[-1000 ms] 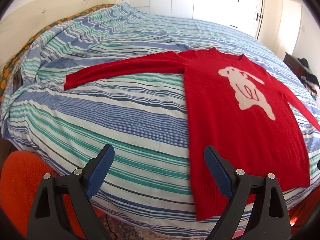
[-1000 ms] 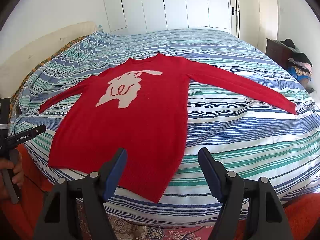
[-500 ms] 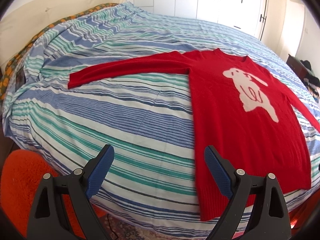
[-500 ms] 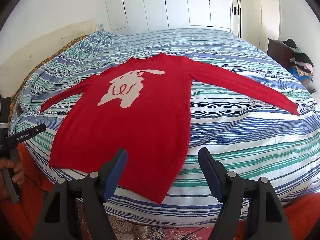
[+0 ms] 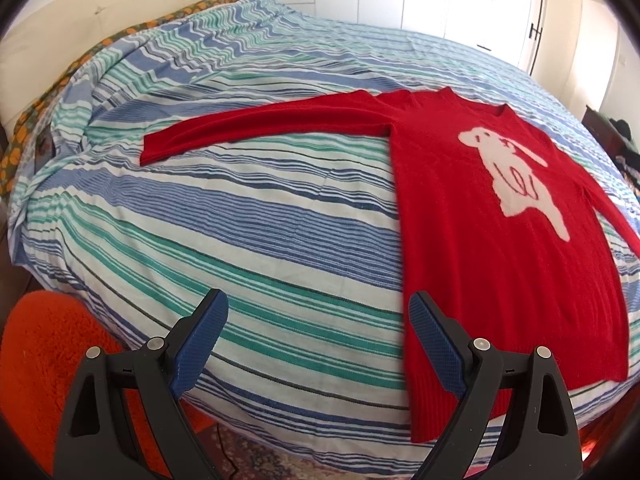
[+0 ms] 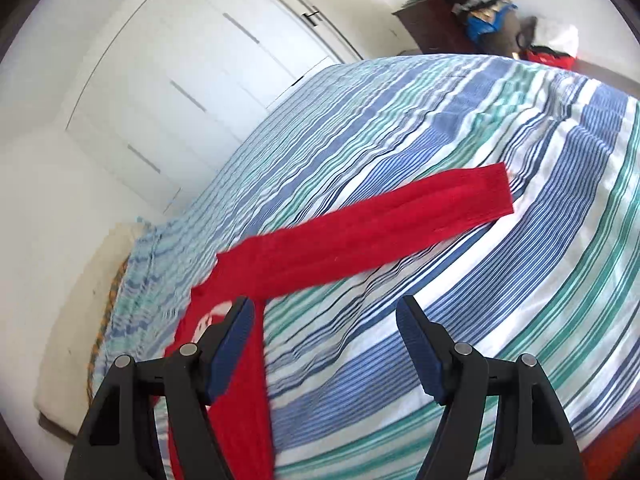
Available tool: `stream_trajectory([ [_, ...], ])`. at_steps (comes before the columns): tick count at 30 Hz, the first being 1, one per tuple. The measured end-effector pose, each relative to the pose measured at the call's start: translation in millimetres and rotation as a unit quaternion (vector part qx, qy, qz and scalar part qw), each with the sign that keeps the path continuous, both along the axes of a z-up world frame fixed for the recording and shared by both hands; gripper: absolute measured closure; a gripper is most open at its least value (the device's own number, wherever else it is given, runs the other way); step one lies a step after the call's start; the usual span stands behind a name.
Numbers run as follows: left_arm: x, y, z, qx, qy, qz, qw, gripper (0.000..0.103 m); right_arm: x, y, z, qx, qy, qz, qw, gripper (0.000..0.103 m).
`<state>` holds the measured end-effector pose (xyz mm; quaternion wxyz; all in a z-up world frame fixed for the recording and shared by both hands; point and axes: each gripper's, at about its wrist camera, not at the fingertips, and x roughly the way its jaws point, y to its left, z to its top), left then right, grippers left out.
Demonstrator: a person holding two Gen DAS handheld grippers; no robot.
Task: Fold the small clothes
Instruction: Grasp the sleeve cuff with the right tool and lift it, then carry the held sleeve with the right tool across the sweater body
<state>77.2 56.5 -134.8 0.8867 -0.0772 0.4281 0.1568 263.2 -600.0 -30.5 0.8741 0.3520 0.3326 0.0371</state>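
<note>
**Two grippers poised, both empty, over a red sweater on a striped bed**

Two hand-held grippers hover above a red sweater [image 5: 480, 240] spread flat, front up, on a bed covered with a blue, green and white striped duvet [image 5: 240, 240]. A white animal motif [image 5: 512, 176] shows on the sweater's chest. One sleeve [image 5: 260, 128] stretches out straight across the stripes toward the cream headboard [image 5: 100, 12]; the sweater's ribbed hem lies at the near edge of the mattress.

The left gripper [image 5: 318, 344] hangs over the bed's near edge with its blue-padded jaws spread wide and nothing between them; its right finger sits in front of the sweater's lower corner, though contact cannot be judged.

The right gripper [image 6: 324, 344], seen in a strongly tilted and slightly blurred view, likewise has its jaws apart and holds nothing. Ahead of it the sweater's other sleeve [image 6: 380, 224] lies extended across the duvet, its cuff well beyond the fingertips.

White wardrobe doors [image 6: 180, 80] line the far wall. A dark wooden piece of furniture piled with clothes [image 6: 480, 12] stands past the bed, and an orange shaggy rug [image 5: 44, 360] lies on the floor beside it.
</note>
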Motion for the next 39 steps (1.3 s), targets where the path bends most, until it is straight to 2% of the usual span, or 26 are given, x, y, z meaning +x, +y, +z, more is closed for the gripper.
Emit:
stream_trajectory([
  [2, 1, -1, 0, 0.002, 0.002, 0.001, 1.0000, 0.010, 17, -44, -15, 0.059, 0.021, -0.052, 0.997, 0.030],
  [5, 2, -3, -2, 0.007, 0.008, 0.001, 0.9999, 0.010, 29, -88, -47, 0.134, 0.051, -0.109, 0.984, 0.030],
  [8, 4, -3, -7, 0.010, 0.019, 0.002, 0.9998, 0.010, 37, -107, -69, 0.169, 0.073, -0.131, 0.974, 0.036],
  [9, 5, -4, -8, 0.010, 0.023, 0.002, 0.9997, 0.010, 39, -109, -71, 0.165, 0.075, -0.135, 0.974, 0.041],
  [12, 9, -6, -14, 0.013, 0.036, 0.002, 0.9993, 0.010, 50, -108, -69, 0.153, 0.064, -0.125, 0.978, 0.041],
  [14, 11, -7, -17, 0.015, 0.044, 0.000, 0.9989, 0.010, 59, -103, -73, 0.137, 0.078, -0.116, 0.981, 0.041],
  [15, 12, -8, -19, 0.017, 0.048, 0.000, 0.9987, 0.010, 64, -102, -74, 0.120, 0.090, -0.113, 0.982, 0.049],
  [17, 12, -9, -19, 0.020, 0.050, -0.001, 0.9986, 0.010, 68, -97, -72, 0.072, 0.112, -0.113, 0.985, 0.078],
  [18, 11, -9, -18, 0.021, 0.047, -0.002, 0.9987, 0.010, 70, -95, -70, 0.053, 0.118, -0.113, 0.985, 0.097],
  [21, 9, -8, -17, 0.017, 0.042, -0.004, 0.9990, 0.010, 76, -83, -47, 0.011, 0.109, -0.100, 0.989, 0.097],
  [23, 9, -7, -18, 0.011, 0.042, -0.004, 0.9991, 0.010, 87, -68, -17, -0.006, 0.078, -0.074, 0.994, 0.097],
  [27, 10, -2, -21, -0.007, 0.042, -0.001, 0.9991, 0.010, 123, -5, 61, -0.030, 0.003, 0.013, 0.999, 0.097],
  [30, 9, 3, -19, -0.021, 0.035, 0.004, 0.9992, 0.010, 150, 76, 113, -0.038, -0.046, 0.105, 0.993, 0.097],
  [34, 8, 14, -18, -0.042, 0.030, 0.019, 0.9985, 0.010, 173, 207, 152, -0.055, -0.078, 0.243, 0.965, 0.097],
  [37, 7, 25, -20, -0.057, 0.029, 0.035, 0.9973, 0.010, 186, 291, 159, -0.066, -0.078, 0.323, 0.941, 0.097],
  [39, 7, 31, -22, -0.069, 0.032, 0.044, 0.9961, 0.010, 198, 335, 149, -0.068, -0.070, 0.356, 0.929, 0.094],
])
